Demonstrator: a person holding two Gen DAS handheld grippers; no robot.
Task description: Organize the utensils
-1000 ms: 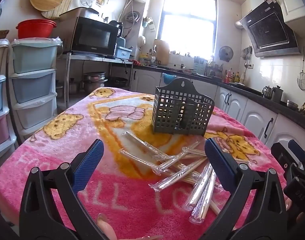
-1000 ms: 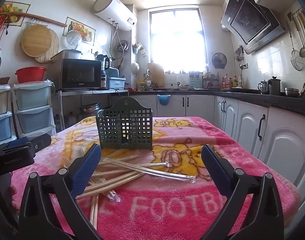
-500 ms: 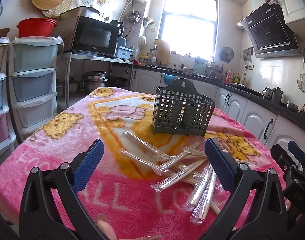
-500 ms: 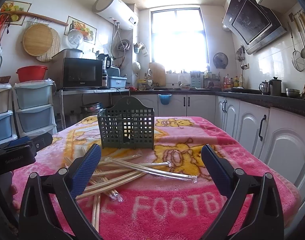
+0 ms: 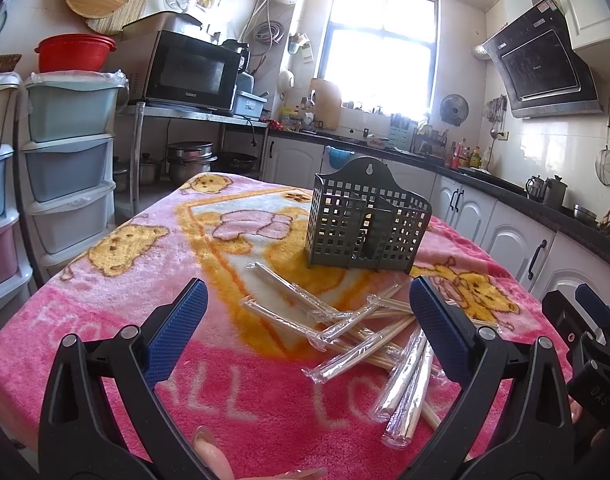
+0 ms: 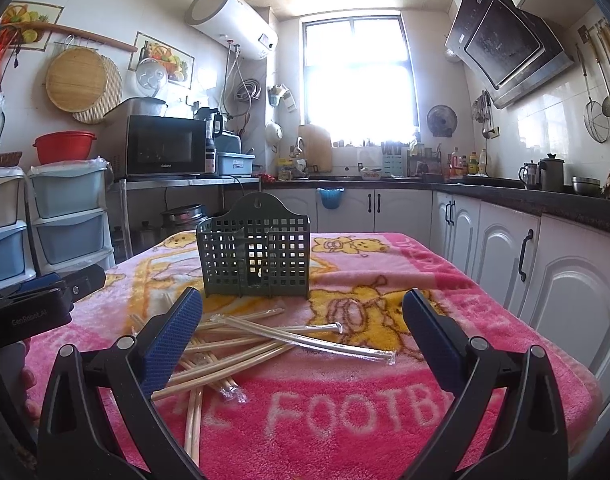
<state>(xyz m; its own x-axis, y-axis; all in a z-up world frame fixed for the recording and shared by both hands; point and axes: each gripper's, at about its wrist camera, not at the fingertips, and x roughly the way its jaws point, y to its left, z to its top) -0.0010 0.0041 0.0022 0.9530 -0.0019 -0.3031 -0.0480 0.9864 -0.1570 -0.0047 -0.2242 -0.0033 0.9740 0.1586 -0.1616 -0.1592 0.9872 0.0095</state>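
A dark green lattice utensil holder (image 5: 367, 226) stands upright on the pink blanket; it also shows in the right wrist view (image 6: 255, 254). Several plastic-wrapped chopstick pairs (image 5: 347, 330) lie in a loose pile in front of it, also in the right wrist view (image 6: 265, 338). My left gripper (image 5: 307, 330) is open and empty, just short of the pile. My right gripper (image 6: 303, 334) is open and empty, facing the pile and holder. The right gripper (image 5: 585, 344) shows at the right edge of the left view; the left gripper (image 6: 37, 304) shows at the left of the right view.
The table carries a pink cartoon blanket (image 5: 117, 300). Stacked plastic drawers (image 5: 69, 152) stand left of it. White cabinets (image 6: 545, 276) and a dark counter run along the right and back. A microwave (image 6: 165, 146) sits on a steel shelf.
Both views have drifted slightly; the holder and chopsticks lie as before. Both grippers stay open and empty.
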